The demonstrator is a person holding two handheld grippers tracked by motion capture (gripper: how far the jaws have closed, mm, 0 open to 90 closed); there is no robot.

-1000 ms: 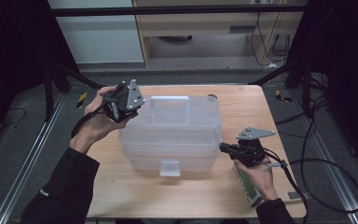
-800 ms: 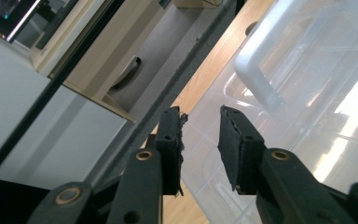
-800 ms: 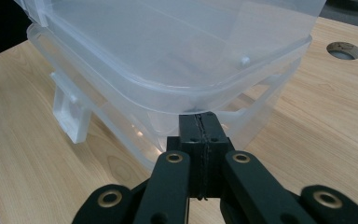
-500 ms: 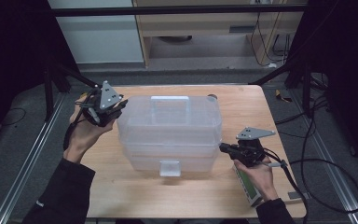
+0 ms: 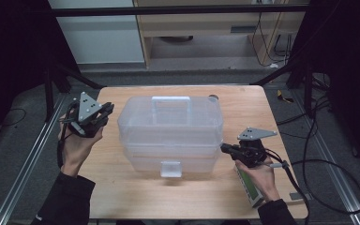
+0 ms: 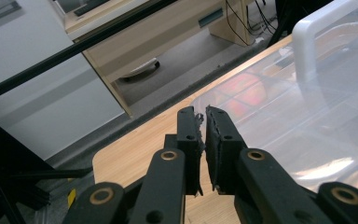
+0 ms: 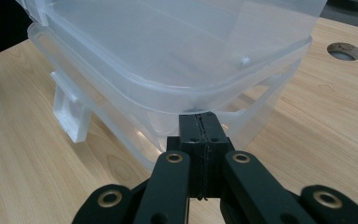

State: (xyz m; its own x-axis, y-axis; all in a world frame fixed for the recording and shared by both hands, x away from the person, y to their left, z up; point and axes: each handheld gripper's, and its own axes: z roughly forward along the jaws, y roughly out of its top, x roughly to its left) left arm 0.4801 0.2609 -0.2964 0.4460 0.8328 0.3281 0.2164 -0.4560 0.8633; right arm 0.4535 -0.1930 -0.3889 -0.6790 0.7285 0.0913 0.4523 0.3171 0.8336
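Your two grippers flank the clear storage box (image 5: 171, 131) at the table's (image 5: 243, 101) centre.
High view: your left gripper (image 5: 104, 114) sits at the box's nine o'clock, your right gripper (image 5: 224, 148) at its four o'clock. Left gripper view: the jaws have just been closing, a thin slit left, nothing between them; the box lies at two o'clock. Right gripper view: the jaws are clenched empty, tips against the box's rim at twelve o'clock.

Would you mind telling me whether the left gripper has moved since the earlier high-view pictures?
Yes. The left gripper has moved left and toward the person, off the clear plastic box to beside its left end, its jaws closing on nothing.
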